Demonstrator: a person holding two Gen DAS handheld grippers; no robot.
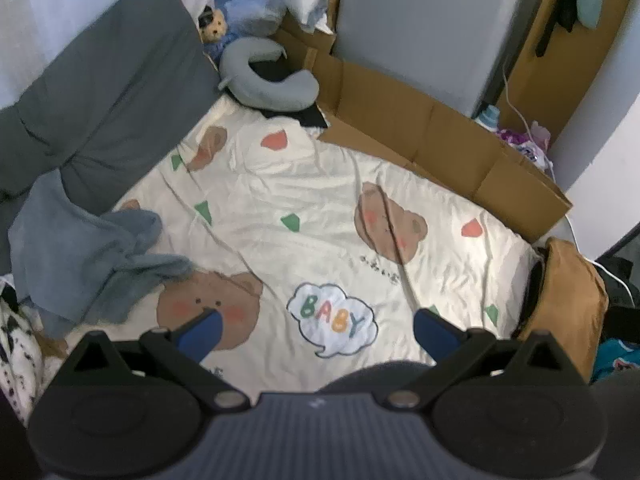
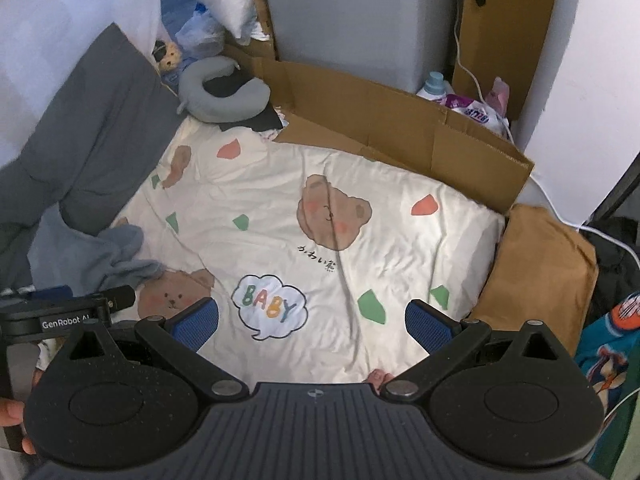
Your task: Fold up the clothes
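My left gripper (image 1: 316, 332) hangs over the near edge of the bed with its blue pads spread wide and nothing between them, and my right gripper (image 2: 312, 322) is the same, jaws apart and empty above the cream bear-print quilt (image 1: 320, 216). Only the right wrist view catches the left tool from outside: a black body marked GenRobot (image 2: 68, 314) at the lower left, with a hand (image 2: 12, 416) partly cut off by the frame edge below it. The clothing I am after, a crumpled blue-grey garment (image 1: 84, 252), lies on the left side of the quilt, just beside the left pad in the left view; in the right view it shows smaller and partly behind the left tool. A black-and-white patterned fabric (image 1: 16, 344) at the left edge appears only in the left view, too clipped to make out. Something pinkish (image 2: 378, 378) peeks over the right gripper's body; I cannot tell what it is. Farther on, a dark grey blanket (image 1: 108, 92) lies along the left, a tan cushion (image 2: 536, 276) sits on the right, and flattened cardboard (image 2: 400, 120) borders the quilt's far side. Beyond are a grey neck pillow (image 1: 268, 84), a small plush toy (image 1: 214, 26) and a grey cabinet (image 1: 424, 28); bottles (image 2: 468, 100) beside it show clearly only in the right view.
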